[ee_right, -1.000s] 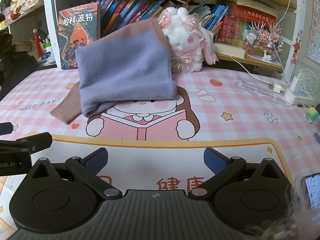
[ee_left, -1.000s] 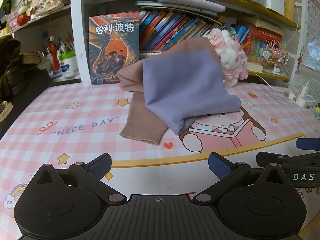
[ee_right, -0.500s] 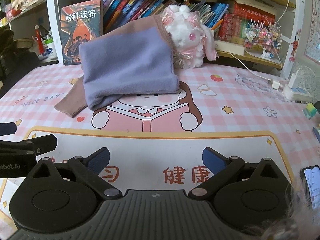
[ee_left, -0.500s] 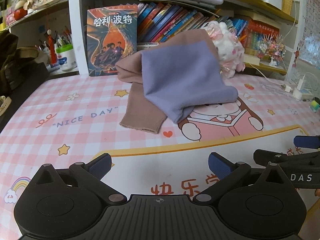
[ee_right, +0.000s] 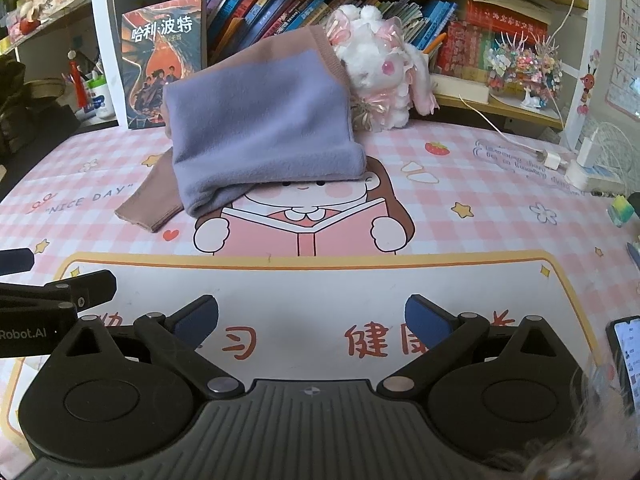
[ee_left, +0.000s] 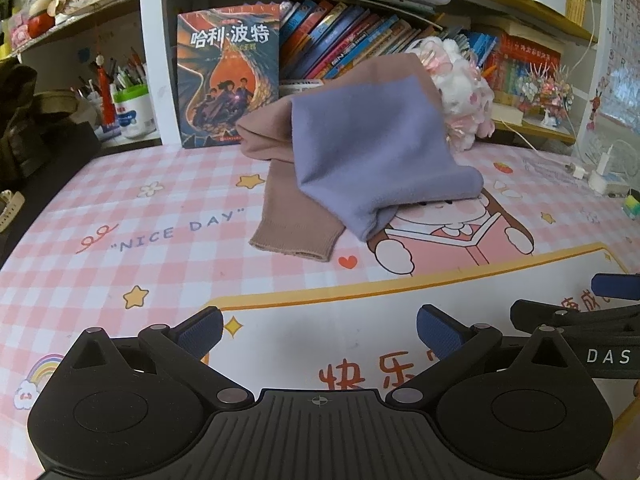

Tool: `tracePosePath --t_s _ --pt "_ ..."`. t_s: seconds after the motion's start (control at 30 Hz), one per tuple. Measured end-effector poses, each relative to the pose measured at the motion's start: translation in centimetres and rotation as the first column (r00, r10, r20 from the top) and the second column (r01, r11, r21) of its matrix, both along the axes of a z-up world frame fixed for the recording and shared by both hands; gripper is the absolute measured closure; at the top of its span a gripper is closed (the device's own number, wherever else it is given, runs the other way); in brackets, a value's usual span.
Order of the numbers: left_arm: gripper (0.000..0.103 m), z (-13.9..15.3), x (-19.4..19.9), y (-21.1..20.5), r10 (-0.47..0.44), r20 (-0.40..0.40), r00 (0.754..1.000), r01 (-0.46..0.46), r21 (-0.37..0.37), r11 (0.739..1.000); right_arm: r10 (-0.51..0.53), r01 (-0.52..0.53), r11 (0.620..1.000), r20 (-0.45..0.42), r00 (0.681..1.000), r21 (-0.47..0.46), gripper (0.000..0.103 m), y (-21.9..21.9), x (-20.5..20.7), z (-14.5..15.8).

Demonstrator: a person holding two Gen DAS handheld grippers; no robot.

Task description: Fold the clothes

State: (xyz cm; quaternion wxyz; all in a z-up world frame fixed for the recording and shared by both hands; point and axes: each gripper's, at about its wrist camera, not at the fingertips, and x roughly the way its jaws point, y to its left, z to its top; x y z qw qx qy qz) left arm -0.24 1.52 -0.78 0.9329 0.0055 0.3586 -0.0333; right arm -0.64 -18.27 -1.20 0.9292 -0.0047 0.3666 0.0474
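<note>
My 2 grippers, left (ee_left: 318,330) & right (ee_right: 312,316), both w/ jaws apart, nothing held. 1 folded garment (ee_left: 372,152), soft purple fleece over ribbed brown knit, sits at 12 o'clock on the pink checked mat (ee_left: 120,264). 1 fluffy white plush (ee_right: 380,76) touches it at 2 o'clock.

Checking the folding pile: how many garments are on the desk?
1 visible: a purple-and-brown garment folded against the books, its brown sleeve trailing left. More may be hidden beneath.

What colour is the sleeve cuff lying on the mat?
Dusty pinkish brown, on the sleeve cuff; clearest in the left wrist view.
</note>
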Motion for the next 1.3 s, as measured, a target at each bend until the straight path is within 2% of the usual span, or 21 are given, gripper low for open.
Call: tracePosePath --t_s 0.27,0.5,0.7,0.77,0.93,1.13,1.2,1.27,1.3 --pt "0.000 -0.6 1.2 -0.2 0.010 -0.048 0.999 -0.010 0.006 1.000 0.009 -0.007 1.000 -0.044 0.999 0.027 0.002 -0.4 0.9 -0.4" --pt "0.000 -1.0 2.4 -0.5 0.041 -0.061 0.997 -0.042 -0.018 0.999 0.024 -0.016 0.993 -0.068 0.997 0.114 0.005 -2.2 3.8 -0.5" --pt "0.000 -0.7 3.2 -1.5 0.078 -0.080 0.994 -0.080 -0.018 0.997 0.075 -0.062 0.983 -0.070 0.995 0.175 0.017 -4.4 9.4 -0.5" --pt "0.000 -0.3 3.7 -1.8 0.092 -0.091 0.992 -0.093 -0.016 0.996 0.086 -0.068 0.979 -0.090 0.992 0.194 0.023 -4.9 11.8 -0.7" --pt "0.000 1.0 4.8 -3.1 0.131 -0.096 0.987 -0.127 0.043 0.991 0.123 -0.090 0.971 -0.142 0.982 0.220 0.040 -5.5 17.6 -1.7" --pt "0.000 1.8 5.3 -5.1 0.158 -0.076 0.985 -0.149 0.114 0.982 0.170 -0.122 0.952 -0.154 0.973 0.282 0.044 -5.3 22.0 -2.7" --pt "0.000 2.1 5.3 -5.8 0.152 -0.068 0.986 -0.141 0.139 0.980 0.186 -0.135 0.947 -0.157 0.970 0.292 0.054 -5.1 22.7 -2.7" --pt "0.000 2.1 5.3 -6.7 0.142 -0.060 0.988 -0.130 0.163 0.978 0.208 -0.146 0.938 -0.172 0.963 0.315 0.085 -5.2 22.9 -2.4" --pt "0.000 2.1 5.3 -7.0 0.136 -0.059 0.989 -0.124 0.174 0.977 0.230 -0.159 0.924 -0.173 0.958 0.347 0.089 -5.4 22.7 -2.2"
